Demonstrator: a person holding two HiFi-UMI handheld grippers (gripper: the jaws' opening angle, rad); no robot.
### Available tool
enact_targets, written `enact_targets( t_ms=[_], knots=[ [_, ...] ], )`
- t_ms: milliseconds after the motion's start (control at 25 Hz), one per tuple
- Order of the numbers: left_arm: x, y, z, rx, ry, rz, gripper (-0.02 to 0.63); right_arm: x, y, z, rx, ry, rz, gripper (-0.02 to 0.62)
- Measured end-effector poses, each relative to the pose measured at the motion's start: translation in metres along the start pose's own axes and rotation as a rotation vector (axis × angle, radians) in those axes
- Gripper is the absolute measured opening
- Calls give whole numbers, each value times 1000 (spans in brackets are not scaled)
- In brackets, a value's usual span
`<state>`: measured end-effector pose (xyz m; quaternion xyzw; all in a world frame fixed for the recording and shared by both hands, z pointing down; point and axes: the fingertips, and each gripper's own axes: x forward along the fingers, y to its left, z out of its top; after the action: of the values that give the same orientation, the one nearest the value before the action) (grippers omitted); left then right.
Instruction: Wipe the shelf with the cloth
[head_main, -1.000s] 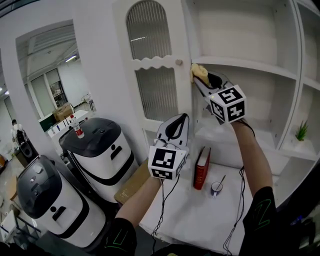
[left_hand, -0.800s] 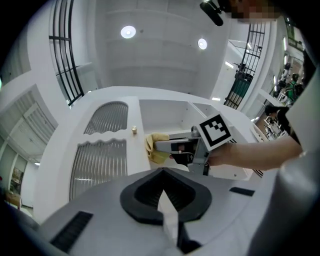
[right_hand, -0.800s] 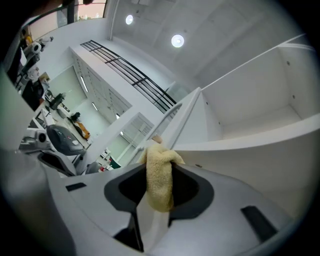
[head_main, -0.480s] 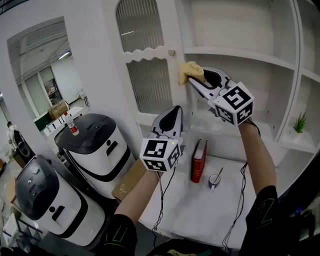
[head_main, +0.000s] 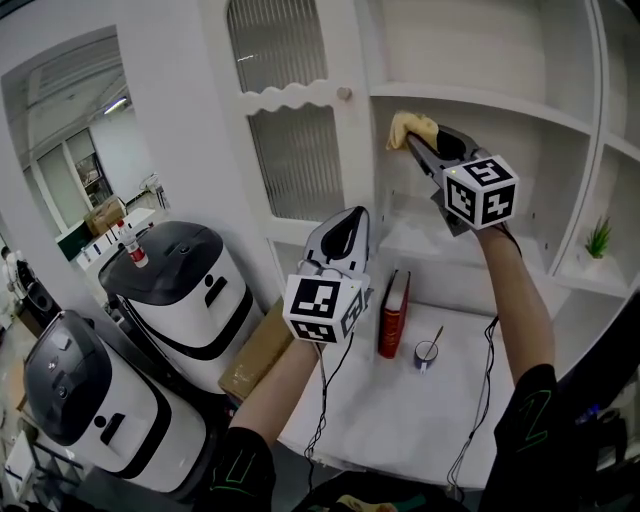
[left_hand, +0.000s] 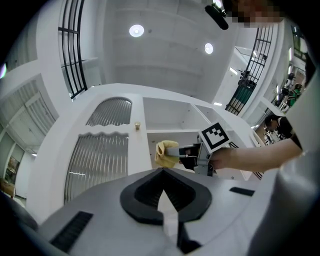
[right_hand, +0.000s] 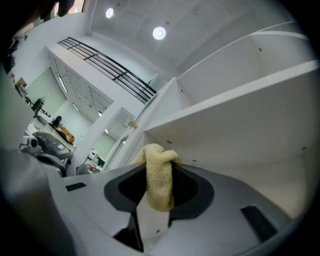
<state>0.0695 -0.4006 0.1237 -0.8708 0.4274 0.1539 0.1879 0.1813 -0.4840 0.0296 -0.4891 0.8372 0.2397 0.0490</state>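
- Across the head view alone, the lower room is shown: two rounded white-and-black machines (head_main: 175, 290) at the left, a white table (head_main: 400, 430) below the arms, and a cardboard box (head_main: 262, 350) between them.
- Above the table a white cabinet is seen, with a ribbed-glass door (head_main: 290, 150) and its small knob (head_main: 344, 93) at the left and open compartments at the right.
- Its upper shelf (head_main: 520, 112) is seen from below in the right gripper view and nearly edge-on in the left gripper view.
- On the table a red book (head_main: 393, 313) is stood upright; beside it a cup (head_main: 427, 353) is seen with a thin utensil (head_main: 436, 338) leaned inside it.
- A small green plant (head_main: 598, 240) is set in a lower compartment at the far right.
- The right gripper (head_main: 418, 138) is raised to the shelf's left end, with its jaws pinched on the cloth (head_main: 410, 127).
- The left gripper (head_main: 352, 215) is held lower, in front of the door, pointing upward; its jaws are pressed together with nothing between them.
- The yellow cloth is found just under the shelf's front edge, beside the cabinet upright; firm contact cannot be told.
- Only in the right gripper view is the cloth's long axis shown: it is laid along the jaws, with a folded bunch at their tips pointing toward the shelf.
- From the left gripper view the bunch is seen sticking out leftward beyond the tips.
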Motion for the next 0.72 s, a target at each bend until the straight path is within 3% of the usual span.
enact_targets(
  t_ms=[320,520,720],
  knots=[
    [-5,4,-12,-26,22,-9,-2,28,-13,-54,-23,179,-101,115],
    [-11,-1,-18,-29,34,-38,-2,39,-17,-67,1,227,-159,115],
    [-15,7,-31,-61,55,-23,-2,57,-2,-77,38,265,-130,115]
  ],
)
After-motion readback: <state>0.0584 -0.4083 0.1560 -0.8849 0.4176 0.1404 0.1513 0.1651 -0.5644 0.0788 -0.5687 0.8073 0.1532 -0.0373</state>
